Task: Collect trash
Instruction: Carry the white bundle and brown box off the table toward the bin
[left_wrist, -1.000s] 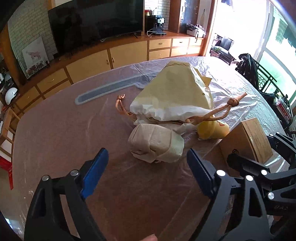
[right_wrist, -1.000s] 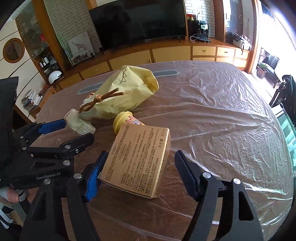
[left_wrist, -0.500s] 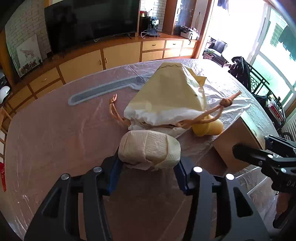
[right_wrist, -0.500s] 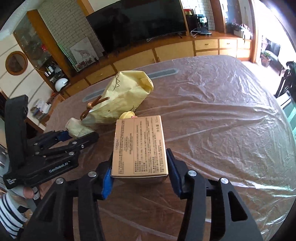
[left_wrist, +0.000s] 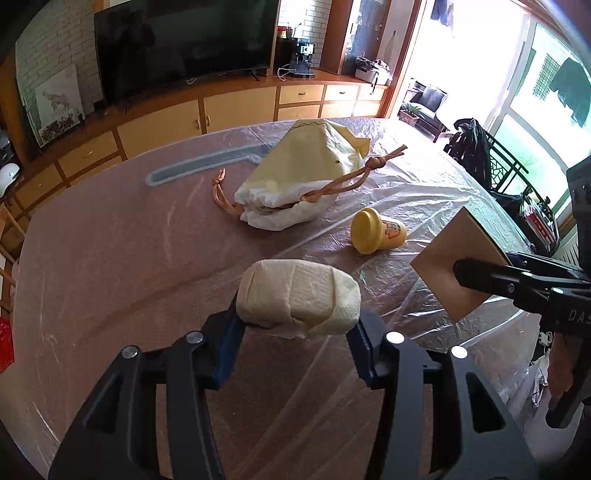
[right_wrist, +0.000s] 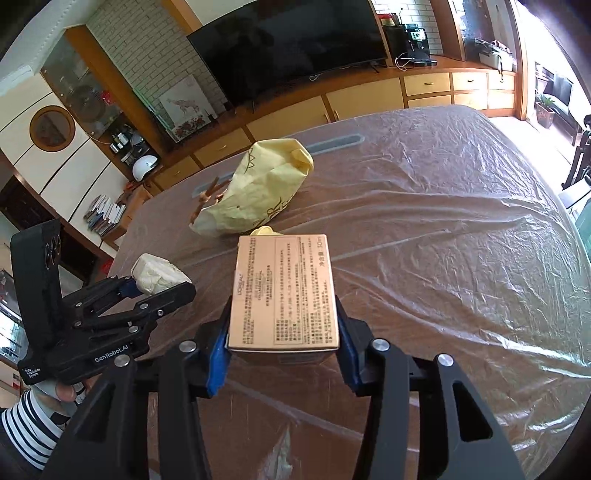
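Crumpled tissue wad and tan printed carton held above table; yellow cup toppled.

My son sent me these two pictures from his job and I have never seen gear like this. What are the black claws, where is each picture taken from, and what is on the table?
There is no robot here: a person holds a two-finger claw in each hand, and each claw carries a wide-angle camera that looks forward along its fingers. One picture comes from the left claw, the other from the right.

The left gripper is shut on a wad of tissue paper. The right gripper is shut on a small printed cardboard box. Both are raised above the table, which is covered in clear plastic sheeting.

A yellow paper bag with brown rope handles and a small yellow bottle on its side lie on the table.
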